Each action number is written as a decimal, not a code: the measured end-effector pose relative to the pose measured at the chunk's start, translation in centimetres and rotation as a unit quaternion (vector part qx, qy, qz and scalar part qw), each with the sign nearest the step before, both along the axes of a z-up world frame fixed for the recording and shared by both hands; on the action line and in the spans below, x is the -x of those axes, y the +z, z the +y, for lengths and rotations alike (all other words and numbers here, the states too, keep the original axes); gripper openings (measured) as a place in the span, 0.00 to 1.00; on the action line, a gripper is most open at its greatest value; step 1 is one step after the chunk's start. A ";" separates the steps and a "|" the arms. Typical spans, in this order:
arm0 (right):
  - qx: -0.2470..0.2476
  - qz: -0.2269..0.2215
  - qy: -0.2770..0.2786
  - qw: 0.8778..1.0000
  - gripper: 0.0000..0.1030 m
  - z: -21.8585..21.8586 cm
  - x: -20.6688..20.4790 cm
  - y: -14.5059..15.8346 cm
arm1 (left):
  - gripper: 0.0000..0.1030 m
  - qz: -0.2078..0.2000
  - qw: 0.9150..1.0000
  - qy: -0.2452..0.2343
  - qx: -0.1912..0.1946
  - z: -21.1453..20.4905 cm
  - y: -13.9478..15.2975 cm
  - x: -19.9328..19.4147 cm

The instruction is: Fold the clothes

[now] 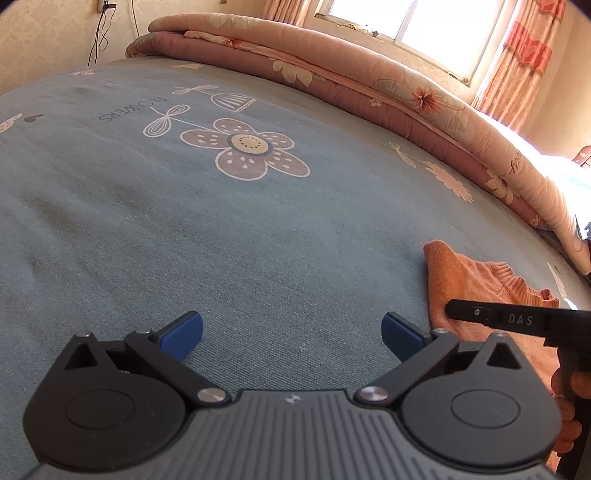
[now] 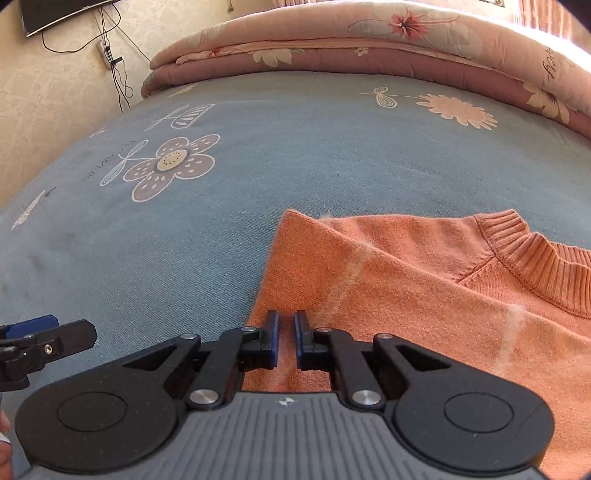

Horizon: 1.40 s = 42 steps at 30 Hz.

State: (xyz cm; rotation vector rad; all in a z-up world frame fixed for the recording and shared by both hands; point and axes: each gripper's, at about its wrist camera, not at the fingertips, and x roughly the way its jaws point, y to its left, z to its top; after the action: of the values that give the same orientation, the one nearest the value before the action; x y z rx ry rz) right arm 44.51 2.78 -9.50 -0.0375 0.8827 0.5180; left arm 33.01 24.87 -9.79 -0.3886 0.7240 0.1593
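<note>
The right gripper (image 2: 286,338), jaws nearly closed with a thin gap, sits over the orange sweater's (image 2: 424,280) left edge; whether it pinches fabric is unclear. At nine o'clock, the left gripper (image 1: 291,334) spreads wide, empty, over the blue bedsheet (image 1: 184,229).

Blue flowered bedsheet (image 1: 221,229) — folded pink quilt (image 1: 332,70) behind, curtained window (image 1: 413,26).

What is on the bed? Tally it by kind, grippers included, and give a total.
Orange sweater: 1
Folded floral quilt along the far side: 1
Grippers: 2, the left gripper open over the bare blue sheet, the right gripper nearly closed over the sweater's left edge
Total: 4
</note>
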 end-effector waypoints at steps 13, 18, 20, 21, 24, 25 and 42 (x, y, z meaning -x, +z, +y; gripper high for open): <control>-0.016 -0.024 -0.026 0.999 0.11 0.7 -2.9 1.0 | 0.99 0.005 1.000 -0.010 -0.002 -0.4 -0.1 -0.2; -0.008 -0.023 -0.036 0.999 0.11 1.8 -4.5 0.6 | 0.99 0.006 1.000 -0.012 -0.006 -0.6 -0.1 -0.2; -0.028 0.003 -0.038 0.999 0.12 2.1 -5.1 -0.7 | 0.99 0.008 1.000 -0.012 -0.006 -0.6 -0.2 -0.3; -0.025 -0.002 -0.032 0.999 0.14 2.3 -5.0 -0.7 | 0.99 0.008 1.000 -0.012 -0.006 -0.6 -0.2 -0.3; -0.032 -0.002 -0.025 0.999 0.15 2.1 -5.0 0.2 | 0.99 0.010 1.000 -0.013 -0.007 -0.6 -0.2 -0.3; -0.044 -0.013 -0.033 0.998 0.15 1.6 -4.9 0.6 | 0.99 0.010 1.000 -0.013 -0.008 -0.6 -0.2 -0.3; -0.033 -0.008 -0.034 0.999 0.18 0.1 -2.7 1.8 | 0.99 0.012 1.000 -0.010 -0.004 -0.5 -0.2 -0.4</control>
State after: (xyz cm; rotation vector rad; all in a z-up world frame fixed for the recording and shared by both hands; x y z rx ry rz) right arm 47.21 2.90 -7.67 0.0475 0.8471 0.4812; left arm 33.43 24.39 -9.97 -0.3722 0.7510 0.1481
